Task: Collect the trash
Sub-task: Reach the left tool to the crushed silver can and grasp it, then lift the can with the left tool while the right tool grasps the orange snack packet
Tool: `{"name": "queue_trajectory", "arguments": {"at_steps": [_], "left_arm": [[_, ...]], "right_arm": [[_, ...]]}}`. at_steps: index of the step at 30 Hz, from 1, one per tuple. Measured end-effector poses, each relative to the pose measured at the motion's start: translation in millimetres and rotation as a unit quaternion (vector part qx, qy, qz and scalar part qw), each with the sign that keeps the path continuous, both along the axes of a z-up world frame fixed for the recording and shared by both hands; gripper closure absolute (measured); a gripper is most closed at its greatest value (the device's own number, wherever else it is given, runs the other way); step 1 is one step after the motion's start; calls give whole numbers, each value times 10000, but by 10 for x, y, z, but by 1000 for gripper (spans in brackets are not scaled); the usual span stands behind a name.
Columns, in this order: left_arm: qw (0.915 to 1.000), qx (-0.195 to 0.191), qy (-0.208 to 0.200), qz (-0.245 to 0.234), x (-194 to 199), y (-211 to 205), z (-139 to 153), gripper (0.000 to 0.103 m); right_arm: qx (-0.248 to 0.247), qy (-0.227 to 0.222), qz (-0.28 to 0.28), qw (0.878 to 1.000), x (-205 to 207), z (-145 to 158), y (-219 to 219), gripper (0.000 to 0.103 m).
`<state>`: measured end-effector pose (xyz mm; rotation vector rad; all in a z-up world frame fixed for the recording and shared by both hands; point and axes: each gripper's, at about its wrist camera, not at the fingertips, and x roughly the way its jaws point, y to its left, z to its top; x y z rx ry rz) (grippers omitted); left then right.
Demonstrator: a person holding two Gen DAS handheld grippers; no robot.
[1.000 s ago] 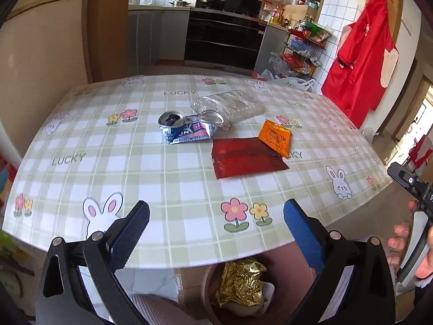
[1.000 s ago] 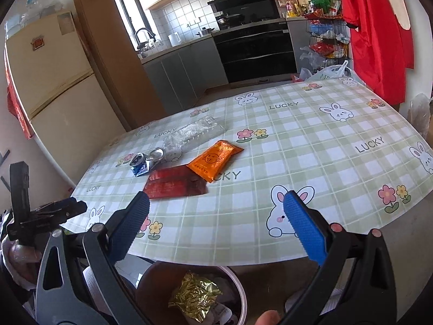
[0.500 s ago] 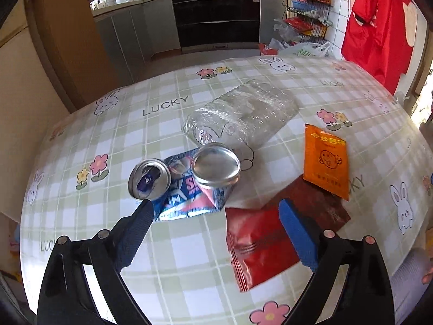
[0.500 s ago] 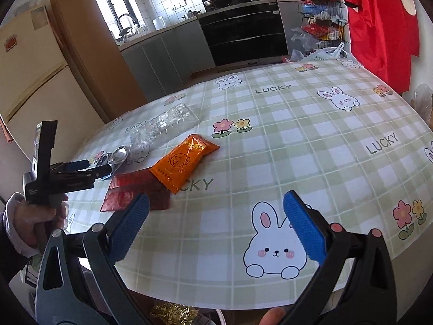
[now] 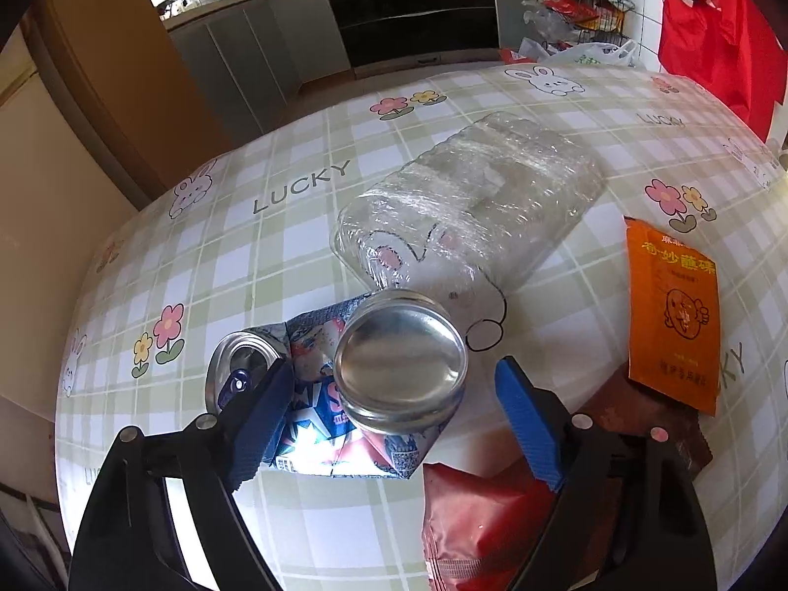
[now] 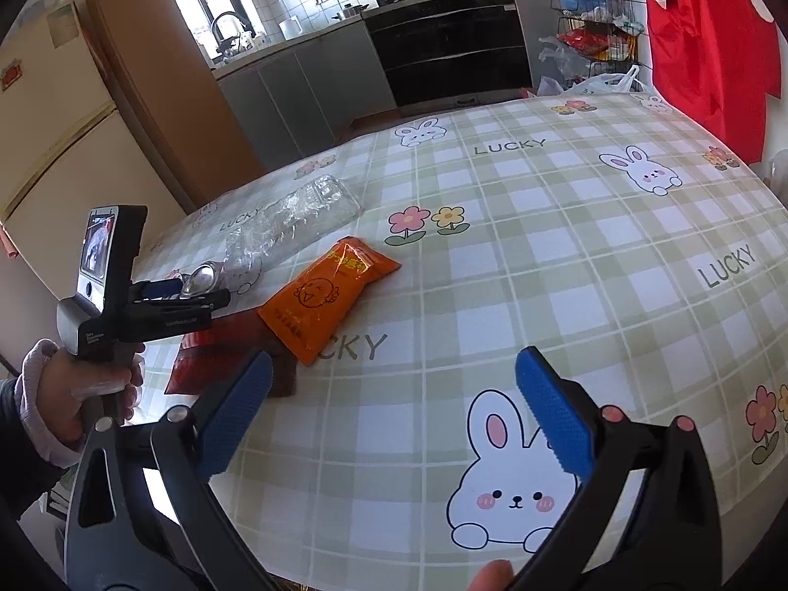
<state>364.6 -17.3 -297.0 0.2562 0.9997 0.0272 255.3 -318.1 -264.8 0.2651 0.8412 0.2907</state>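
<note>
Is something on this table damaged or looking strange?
Yes. The drink can between the left hand-held gripper's closing jaws is crushed and folded, both ends facing up. Behind it, the clear plastic bottle lies flattened. The wrappers look like ordinary litter.

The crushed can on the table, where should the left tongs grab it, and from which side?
Grip the crushed can across its flattened middle, coming down from above. Its round ends stick up, so the creased waist is the narrowest part. The left tongs already straddle it, closing, pads not yet touching.
</note>
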Motion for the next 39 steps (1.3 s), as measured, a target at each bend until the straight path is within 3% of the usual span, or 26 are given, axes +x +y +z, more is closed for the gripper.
{"name": "queue_trajectory", "arguments": {"at_steps": [3,7,9,15,20,27,31,35,39], "left_arm": [[10000,31,12,-32,13,-11,-12,28],[10000,48,14,16,8,12,-27,49],[9999,133,-58,23,-13,22,-12,54],[9993,-156,-291,166,-123,215,111,55],[9944,-712,-577,521,-343,523,325,55],[9726,-1665,-1178,1116,-914,949,682,55],[9598,-1984,-1359,1450,-1232,1162,749,55],[9578,-2011,-1384,1518,-1464,1268,724,55],[9508,-2090,-1522,1706,-1670,1365,713,55]], "right_arm": [[-15,23,17,10000,4,-3,19,5],[-68,39,38,10000,-3,3,43,5],[-120,14,103,9999,-7,12,66,5],[-286,-13,149,9995,-9,46,88,5],[-228,-110,225,9994,17,30,101,5],[-309,231,762,9963,296,-82,396,5],[-318,415,859,9949,550,-125,623,6],[-272,698,570,9956,844,-186,819,6],[-20,1023,-192,9946,1096,-284,898,6]]}}
